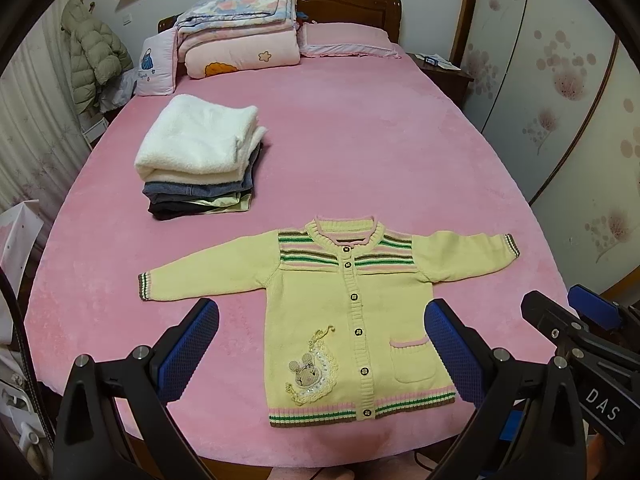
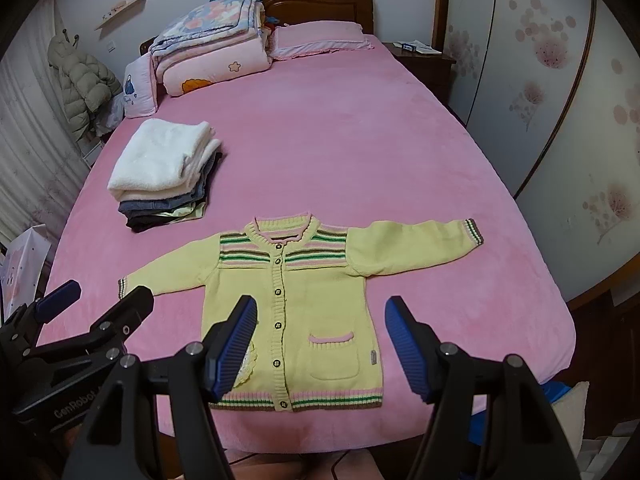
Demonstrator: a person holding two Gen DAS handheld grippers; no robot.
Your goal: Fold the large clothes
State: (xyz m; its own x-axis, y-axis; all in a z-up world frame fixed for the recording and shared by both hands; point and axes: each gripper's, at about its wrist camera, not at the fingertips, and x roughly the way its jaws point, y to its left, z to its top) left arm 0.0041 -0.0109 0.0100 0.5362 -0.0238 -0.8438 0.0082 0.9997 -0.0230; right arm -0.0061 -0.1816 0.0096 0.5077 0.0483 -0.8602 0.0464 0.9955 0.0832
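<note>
A yellow knit cardigan (image 1: 320,300) with striped yoke, buttons, a pocket and a rabbit patch lies flat, front up, on the pink bed (image 1: 360,140), both sleeves spread out. It also shows in the right wrist view (image 2: 320,292). My left gripper (image 1: 320,344) is open and empty, held above the cardigan's lower half. My right gripper (image 2: 320,344) is open and empty, above the pocket side near the hem. The right gripper shows at the right edge of the left view (image 1: 560,308); the left gripper shows at the left of the right view (image 2: 104,304).
A stack of folded clothes (image 1: 200,160) with a white fleece on top sits on the bed's left. Folded quilts (image 1: 236,28) and pillows lie at the headboard. A nightstand (image 1: 440,68) and wardrobe doors (image 1: 560,100) stand right; a hanging jacket (image 1: 96,56) left.
</note>
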